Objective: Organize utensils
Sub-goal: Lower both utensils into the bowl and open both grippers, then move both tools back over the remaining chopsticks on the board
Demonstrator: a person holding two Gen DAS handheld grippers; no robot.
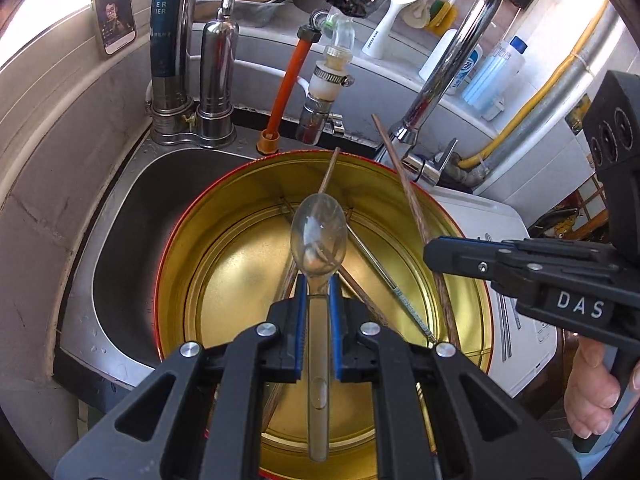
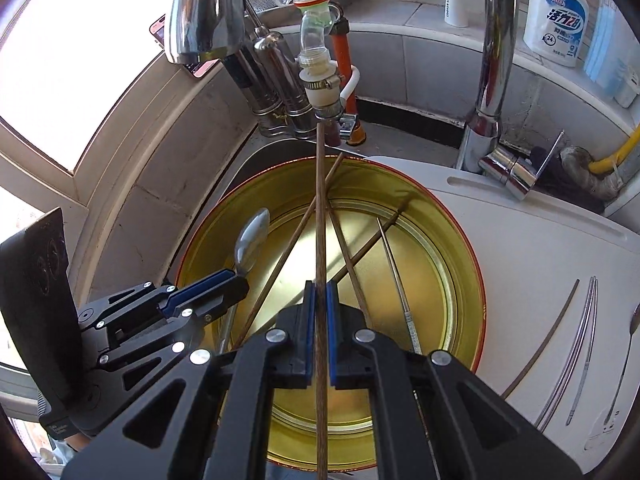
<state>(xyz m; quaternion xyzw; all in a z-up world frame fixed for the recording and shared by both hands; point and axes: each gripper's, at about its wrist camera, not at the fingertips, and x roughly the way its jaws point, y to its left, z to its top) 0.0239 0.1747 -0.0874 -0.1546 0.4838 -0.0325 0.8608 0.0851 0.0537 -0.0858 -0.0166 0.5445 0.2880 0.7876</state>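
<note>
Over the sink (image 1: 120,216), above a round gold tin (image 1: 188,280) with a red outer rim, both grippers pitched steeply down

Left gripper (image 1: 319,300) clenched on the handle of a clear plastic spoon (image 1: 319,232), bowl forward and hanging over the middle of the tin; seen side-on from the right wrist view as left gripper (image 2: 236,280) with the spoon (image 2: 252,236) just inside the tin's near wall

Right gripper (image 2: 319,312) clamped tight on a single brown chopstick (image 2: 320,208), shaft running straight ahead past the far rim toward the tap fittings; same gripper (image 1: 436,256) entering from the right in the left wrist view, chopstick (image 1: 408,196) slanting across the tin's edge

Already lying in the tin (image 2: 440,248): several brown chopsticks (image 2: 288,240) crossed over one another and a thin metal stick (image 2: 396,272) propped against the wall

Still out on the white board (image 2: 520,248) beside the tin: one dark chopstick (image 2: 548,336), a pair of metal chopsticks (image 2: 576,344) and a metal spoon (image 2: 626,360), well apart from either gripper

Judged roughly midway: a good share of utensils collected, two more held and apparently about to be dropped in, at least four pieces left to fetch

Neither held piece released yet
</note>
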